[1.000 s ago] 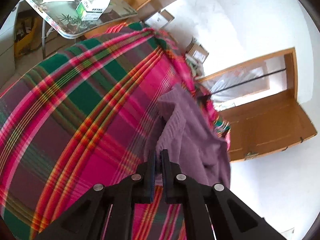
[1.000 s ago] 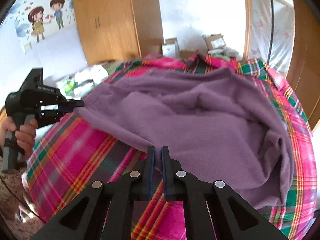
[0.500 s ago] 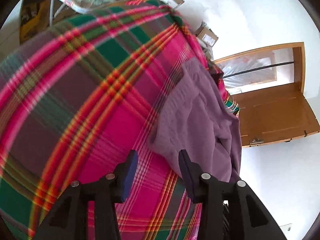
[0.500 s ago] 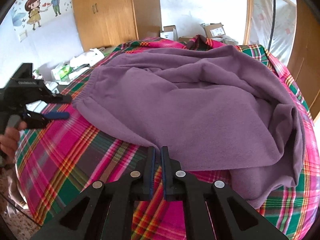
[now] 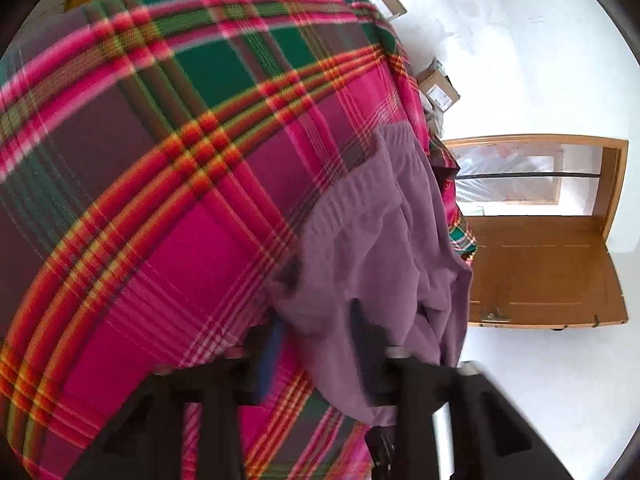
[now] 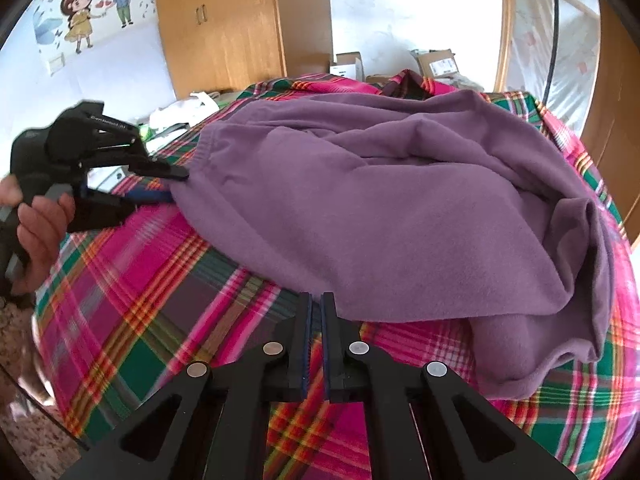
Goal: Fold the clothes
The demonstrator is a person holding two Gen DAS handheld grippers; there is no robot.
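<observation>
Left gripper (image 5: 318, 336), seen from its own camera: fingers spread wide, with the near corner of the purple garment (image 5: 380, 248) lying between them. Not clamped on the cloth. Much blur here, so fine contact cannot be told. From the right wrist camera, same left gripper (image 6: 174, 186) at the far left, one finger above the elastic corner of the garment (image 6: 400, 200) and one blue-padded finger below it, a clear gap between the two. Held by a hand (image 6: 36, 220) at the left edge.

Right gripper (image 6: 315, 320): fingers brought almost together, only a thin slit between the pads. Near hem of the garment just at the tip of the right finger, touching or nearly so. Cannot tell whether any cloth is pinched inside.

Around both grippers, the garment spread in a loose, wrinkled heap, with thick folds bunched on the right side and the waistband toward the left. Under it, a plaid blanket (image 6: 160, 300) in pink, green and orange, covering the whole surface (image 5: 160, 200).

Farther away, a wooden wardrobe (image 6: 240, 20) against the far wall, cardboard boxes (image 6: 436, 62) behind the far edge of the blanket, and a cartoon wall sticker (image 6: 100, 4) at the far left. In the left wrist view, a wooden door (image 5: 540, 272) at the right.
</observation>
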